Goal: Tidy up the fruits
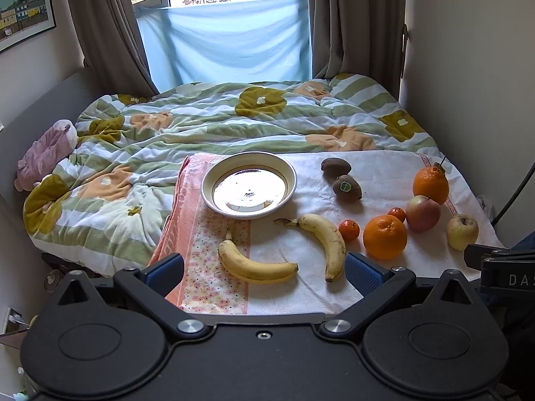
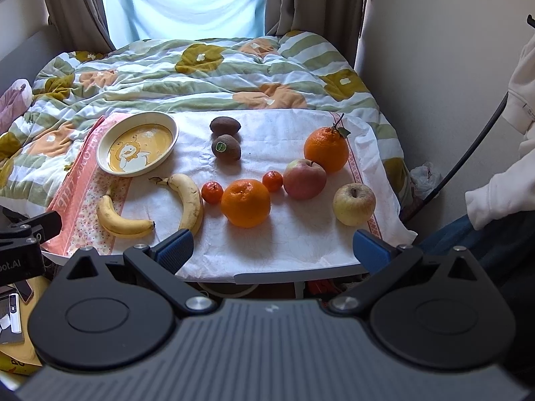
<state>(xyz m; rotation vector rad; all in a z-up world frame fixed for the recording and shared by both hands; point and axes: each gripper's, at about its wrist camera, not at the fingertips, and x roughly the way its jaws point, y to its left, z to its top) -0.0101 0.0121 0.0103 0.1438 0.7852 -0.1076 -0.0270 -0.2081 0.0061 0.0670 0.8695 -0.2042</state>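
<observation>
On a small cloth-covered table point(image 2: 284, 254) stand an empty cream bowl point(image 1: 214, 197) point(image 2: 103, 160), two bananas point(image 1: 254, 267) point(image 2: 190, 200), two kiwis point(image 1: 346, 187) point(image 2: 225, 147), two small mandarins point(image 2: 212, 192), two oranges point(image 1: 384, 235) point(image 2: 245, 202), a red apple point(image 2: 304, 178) and a yellow apple point(image 1: 462, 231) point(image 2: 353, 204). My left gripper point(image 1: 264, 269) is open and empty, low at the table's front, over the near banana. My right gripper point(image 2: 272, 249) is open and empty at the front edge, short of the fruit.
The table stands against a bed with a flowered quilt point(image 1: 207, 123). A pink plush toy point(image 1: 46, 157) lies at the bed's left. A wall and a cable point(image 2: 468, 153) are on the right, with the person's white sleeve point(image 2: 501, 183).
</observation>
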